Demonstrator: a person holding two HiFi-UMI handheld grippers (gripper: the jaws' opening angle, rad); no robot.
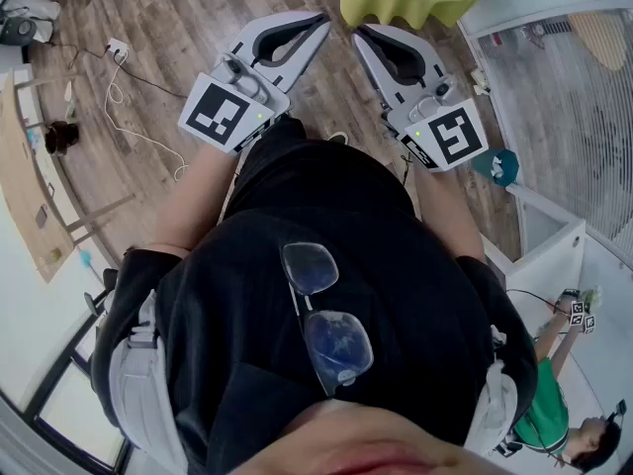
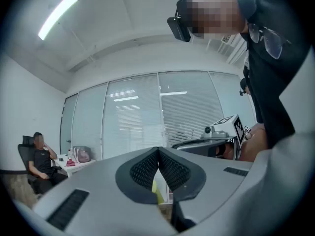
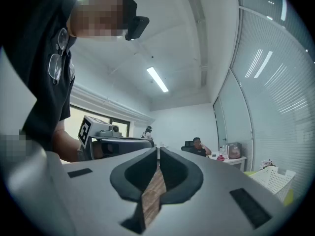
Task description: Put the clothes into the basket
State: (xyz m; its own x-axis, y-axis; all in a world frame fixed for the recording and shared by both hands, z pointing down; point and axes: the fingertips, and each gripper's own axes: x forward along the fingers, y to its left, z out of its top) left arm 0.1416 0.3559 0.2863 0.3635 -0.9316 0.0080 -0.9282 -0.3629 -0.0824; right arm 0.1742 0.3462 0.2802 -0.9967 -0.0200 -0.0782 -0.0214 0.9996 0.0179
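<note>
No clothes show in any view. In the head view my left gripper (image 1: 322, 20) and right gripper (image 1: 360, 34) are held level side by side over the wooden floor, in front of the person's body. In the left gripper view the left gripper (image 2: 158, 152) is shut, pads pressed together with nothing between them. The right gripper (image 3: 158, 151) has its tips touching and is empty too; only floor shows through the slit below. A white basket (image 3: 273, 179) stands low at the right of the right gripper view, beside something yellow-green.
A table with a yellow-green cloth (image 1: 396, 3) stands just beyond the grippers. White cables (image 1: 117, 79) lie on the floor at the left. Glass walls with blinds (image 1: 574, 97) run along the right. A seated person (image 2: 42, 157) and a desk (image 2: 78, 162) are farther off.
</note>
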